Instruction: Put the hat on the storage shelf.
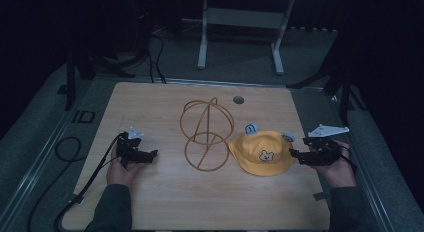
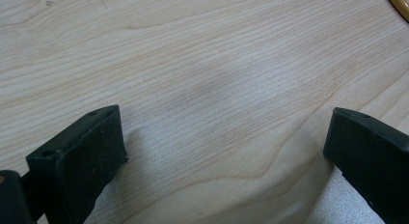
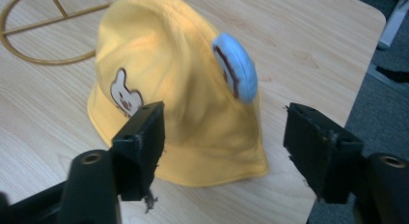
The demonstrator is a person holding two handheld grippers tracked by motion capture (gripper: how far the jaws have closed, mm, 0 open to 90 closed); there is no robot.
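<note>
On the tabletop (image 1: 150,202), at about 4 o'clock from the wire stand (image 1: 206,134), lies the yellow hat (image 1: 262,153), just beside it. The right hand-held gripper (image 1: 296,155) stands at the hat's 3 o'clock, jaws apart, gripping nothing. The left hand-held gripper (image 1: 151,154) is wide open over bare wood.

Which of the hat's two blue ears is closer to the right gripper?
The blue ear on the yellow hat's right side, facing the right gripper. The other blue ear sits at the hat's top left, nearer the wire stand.
</note>
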